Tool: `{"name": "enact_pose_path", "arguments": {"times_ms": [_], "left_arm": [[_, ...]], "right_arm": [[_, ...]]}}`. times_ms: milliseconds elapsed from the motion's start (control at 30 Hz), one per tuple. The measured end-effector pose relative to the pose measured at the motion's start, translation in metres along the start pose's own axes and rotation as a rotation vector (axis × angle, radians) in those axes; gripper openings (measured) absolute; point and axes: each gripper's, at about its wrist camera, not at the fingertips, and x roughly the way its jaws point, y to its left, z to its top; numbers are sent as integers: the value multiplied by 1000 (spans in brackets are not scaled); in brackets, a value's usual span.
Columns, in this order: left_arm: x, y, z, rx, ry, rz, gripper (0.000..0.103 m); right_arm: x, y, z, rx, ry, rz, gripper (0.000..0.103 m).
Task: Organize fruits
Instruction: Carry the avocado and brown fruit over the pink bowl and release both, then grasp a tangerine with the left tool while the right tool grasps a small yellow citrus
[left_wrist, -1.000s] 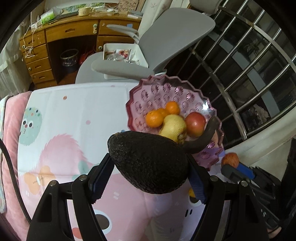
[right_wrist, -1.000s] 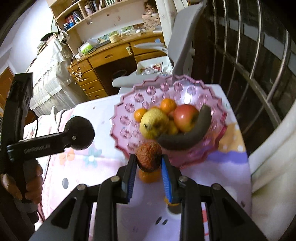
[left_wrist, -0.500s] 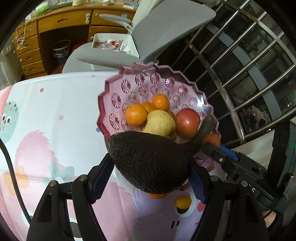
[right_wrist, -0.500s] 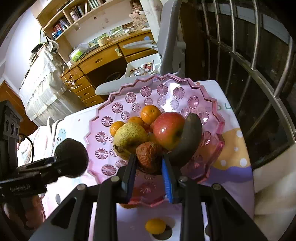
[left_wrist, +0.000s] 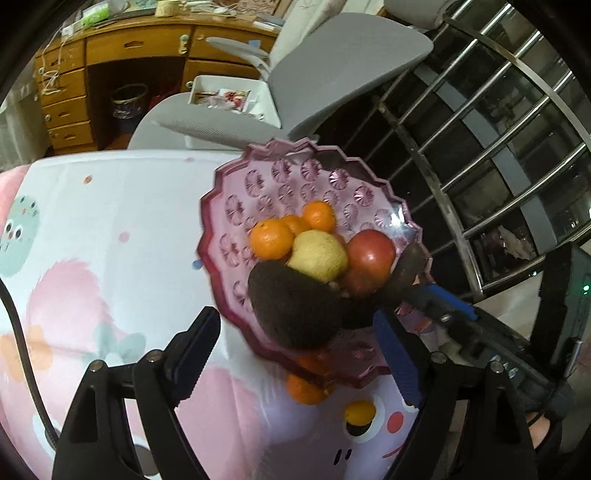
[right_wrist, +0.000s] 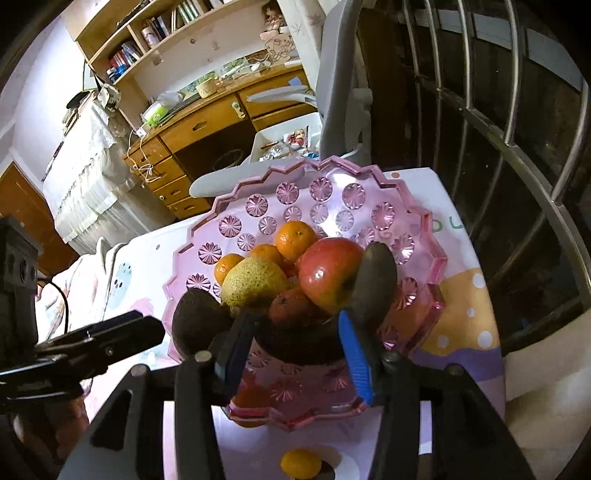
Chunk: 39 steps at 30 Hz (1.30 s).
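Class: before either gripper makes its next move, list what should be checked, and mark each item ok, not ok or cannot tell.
1. Avocado released into the pink bowl: ok, left gripper is open.
2. Wrinkled brown fruit released: ok, right gripper is open around it.
3. Avocado lying steadily: cannot tell, it sits near the rim.
4. All fruit in the bowl: not ok, a small orange and a larger orange lie on the tablecloth.
5. Grippers apart: ok.

No text, label or number is legible anywhere.
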Motion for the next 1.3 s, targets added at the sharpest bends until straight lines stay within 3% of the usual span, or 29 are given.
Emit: {"name": "enact_pose_path", "arguments": {"times_ms": [367, 500, 800, 1300], "left_arm": [[-6, 10, -49, -32, 46, 31, 84], [-3, 8, -64, -33, 65, 36, 84], [13, -6, -83, -9, 92, 38, 84], [58, -20, -89, -4, 111, 73, 83]], "right_arm": [[-25, -14, -22, 33, 4, 14, 50], [-33, -22, -35, 30, 1, 19, 60], [-46, -26, -69, -68, -3, 44, 66], [-20, -13, -118, -290, 55, 56, 66]]}}
